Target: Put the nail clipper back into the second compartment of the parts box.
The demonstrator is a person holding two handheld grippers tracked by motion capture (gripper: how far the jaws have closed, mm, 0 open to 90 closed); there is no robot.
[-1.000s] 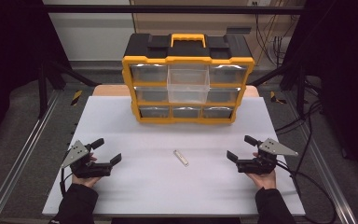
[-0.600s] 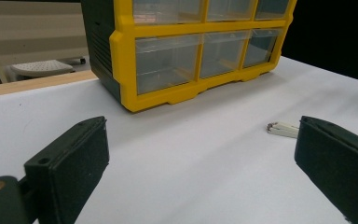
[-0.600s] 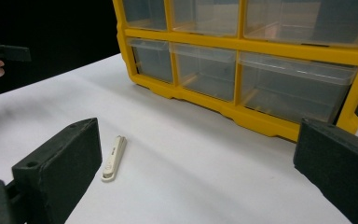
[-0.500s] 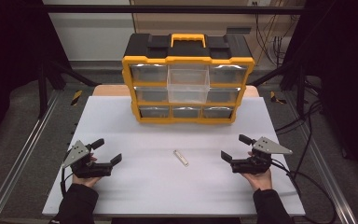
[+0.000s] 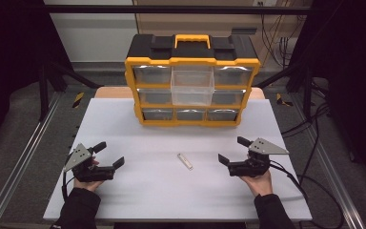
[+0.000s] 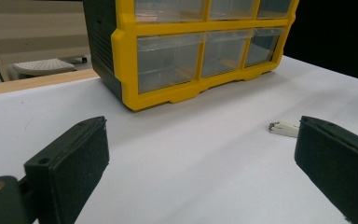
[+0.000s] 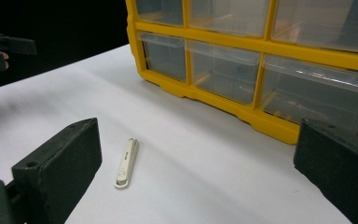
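The white bench carries a yellow-and-black drawer cabinet at its far middle, with one clear drawer in the centre column pulled out toward the person. The near half of the bench is open, and a small white clip-like piece lies on it alone, well in front of the cabinet and roughly between the two hands.

The right gripper sits near the piece on its right, jaws spread wide and aimed leftward toward it. The left gripper rests farther off on the other side, jaws also spread wide, holding nothing. Of the two, the right looks the nearer.

In the right gripper view the piece lies ahead of the jaws and toward the left one, its long axis running mostly away from the camera with a slight lean. In the high view that axis runs diagonally, the far end to the left and the near end to the right. In the left gripper view its end peeks out just beside the right-hand jaw.

My reading is that the coming move is a reach by the right gripper, shifted a little leftward so the jaws straddle the piece across its narrow width. Nothing crowds it; the bench edges and the cabinet all stand well apart, so there is open room on every side.
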